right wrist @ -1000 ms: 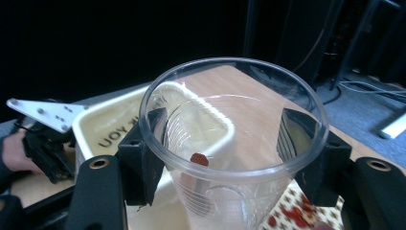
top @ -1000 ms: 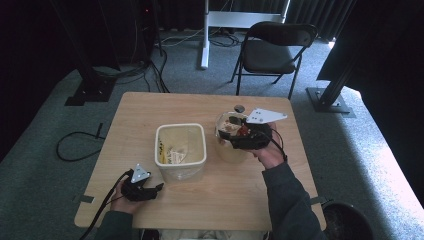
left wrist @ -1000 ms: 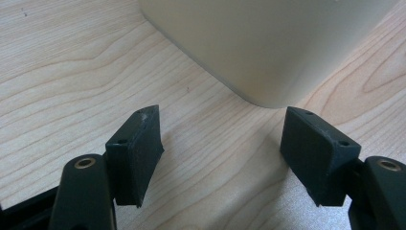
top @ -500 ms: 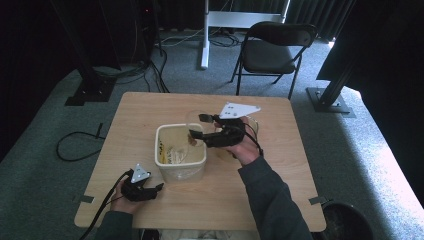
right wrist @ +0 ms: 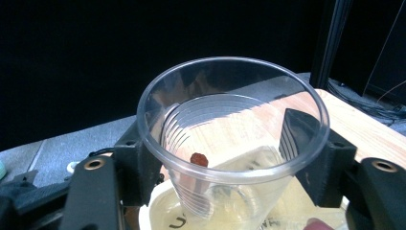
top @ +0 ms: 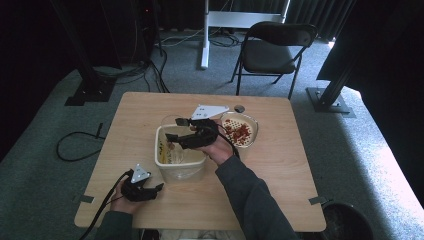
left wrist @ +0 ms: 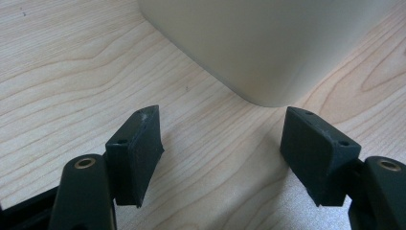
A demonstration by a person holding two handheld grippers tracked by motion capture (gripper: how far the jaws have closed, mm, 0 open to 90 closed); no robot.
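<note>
My right gripper [top: 177,129] is shut on a clear plastic cup [top: 171,123] and holds it roughly level over the cream tub [top: 181,169] at mid-table. In the right gripper view the cup [right wrist: 230,120] sits between the two jaws with one red-brown piece [right wrist: 198,159] stuck inside it, and the tub [right wrist: 268,215] lies below. A white bowl [top: 252,122] of red pieces stands just right of the tub. My left gripper [top: 152,189] rests on the table at the tub's near-left corner, open and holding nothing. The tub wall [left wrist: 268,48] stands just ahead of the left gripper [left wrist: 222,148].
A small dark round cap [top: 239,108] lies behind the bowl. A black folding chair [top: 275,50] stands beyond the table's far edge. A dark bin [top: 345,222] sits on the floor at the near right. Cables trail on the carpet to the left.
My right gripper has carried the cup leftward from over the bowl to over the tub. The left gripper has stayed put.
</note>
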